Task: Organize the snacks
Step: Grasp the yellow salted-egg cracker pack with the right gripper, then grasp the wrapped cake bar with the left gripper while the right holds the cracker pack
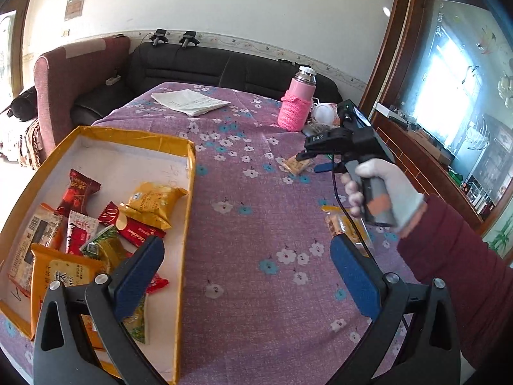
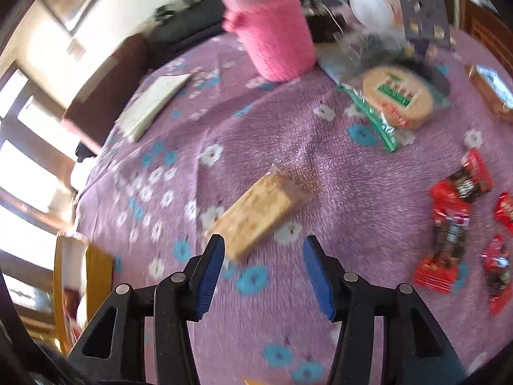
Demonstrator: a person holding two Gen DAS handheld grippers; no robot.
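Note:
A shallow yellow box (image 1: 189, 173) with a white floor lies at the left and holds several wrapped snacks, red and yellow (image 1: 150, 203). My left gripper (image 1: 247, 256) is open and empty above the box's right edge and the cloth. My right gripper (image 2: 261, 253) is open and empty, just short of a tan biscuit pack (image 2: 259, 211) on the cloth; the left wrist view shows that gripper (image 1: 303, 155) over the same pack (image 1: 296, 163). Several red wrapped snacks (image 2: 452, 227) lie at the right. Another clear-wrapped snack (image 1: 340, 224) lies under the right hand.
The table has a purple flowered cloth (image 1: 256, 211). A pink bottle in a knitted sleeve (image 1: 296, 102) stands at the back, folded papers (image 1: 189, 101) beside it. A round cake in a clear bag (image 2: 397, 96) and clutter lie behind. A sofa (image 1: 198, 64) stands beyond the table.

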